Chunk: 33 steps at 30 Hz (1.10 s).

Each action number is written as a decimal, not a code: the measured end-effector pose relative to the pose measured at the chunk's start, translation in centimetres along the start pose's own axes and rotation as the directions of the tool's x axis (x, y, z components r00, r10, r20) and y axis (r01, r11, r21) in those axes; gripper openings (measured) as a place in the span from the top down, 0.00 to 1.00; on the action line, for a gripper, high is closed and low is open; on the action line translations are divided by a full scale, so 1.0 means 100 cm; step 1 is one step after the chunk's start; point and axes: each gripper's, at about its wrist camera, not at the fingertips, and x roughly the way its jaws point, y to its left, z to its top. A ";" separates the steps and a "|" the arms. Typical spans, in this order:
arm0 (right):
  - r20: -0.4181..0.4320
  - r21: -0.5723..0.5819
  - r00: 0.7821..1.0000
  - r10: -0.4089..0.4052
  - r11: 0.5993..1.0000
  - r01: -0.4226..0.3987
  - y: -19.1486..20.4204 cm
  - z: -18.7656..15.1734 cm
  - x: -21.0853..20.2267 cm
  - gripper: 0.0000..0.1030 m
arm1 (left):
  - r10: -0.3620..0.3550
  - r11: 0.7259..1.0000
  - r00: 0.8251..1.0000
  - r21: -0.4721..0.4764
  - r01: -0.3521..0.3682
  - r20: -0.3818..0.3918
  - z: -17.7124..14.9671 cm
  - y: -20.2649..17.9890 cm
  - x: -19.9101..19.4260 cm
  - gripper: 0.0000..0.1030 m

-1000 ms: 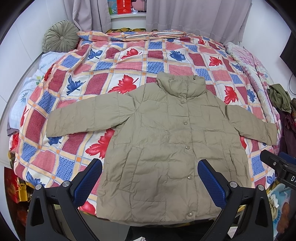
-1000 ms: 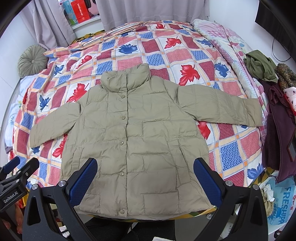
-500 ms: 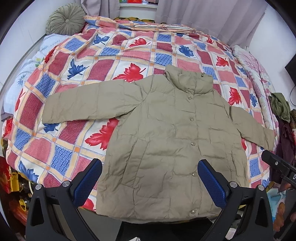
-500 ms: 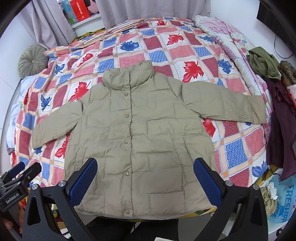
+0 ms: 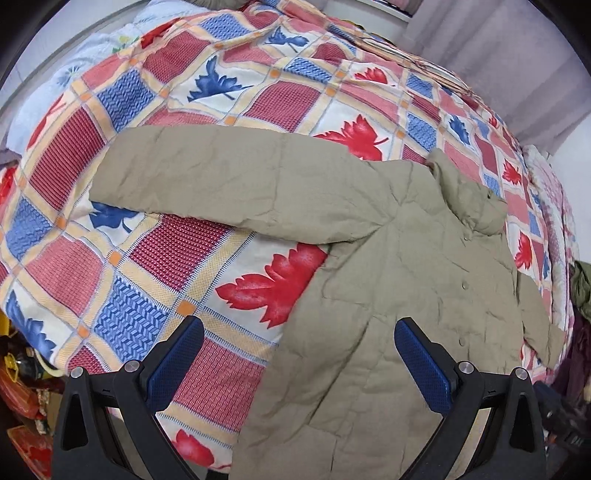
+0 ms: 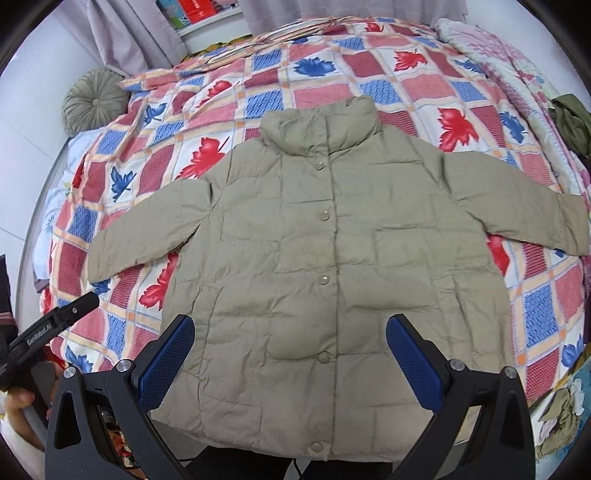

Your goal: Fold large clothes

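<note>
Both your grippers, left and right, hung spread wide and empty above the near hem of the khaki jacket. It lay flat, snapped shut, on the patchwork quilt, collar far, sleeves out sideways. Left sleeve lay ahead-left of your left gripper, nearer it.

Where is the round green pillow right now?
The round green pillow shows only in the right wrist view, at the upper left. It sits at the far corner of the bed beside the leaf-patterned quilt, just below the grey curtain.
</note>
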 end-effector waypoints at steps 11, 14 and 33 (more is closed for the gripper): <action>-0.206 -0.121 0.978 0.013 0.992 -0.038 0.054 -0.017 0.127 0.00 | -0.210 0.933 0.976 -0.287 0.218 0.059 0.057 0.109 0.120 0.00; -0.198 -0.131 0.980 0.014 0.991 -0.041 0.061 -0.016 0.147 0.00 | -0.182 0.918 0.979 -0.342 0.201 0.089 0.076 0.137 0.142 0.00; -0.028 0.017 0.979 0.202 0.979 -0.201 0.098 0.078 0.196 0.85 | -0.112 0.984 0.952 -0.099 0.146 0.284 0.144 0.107 0.077 0.90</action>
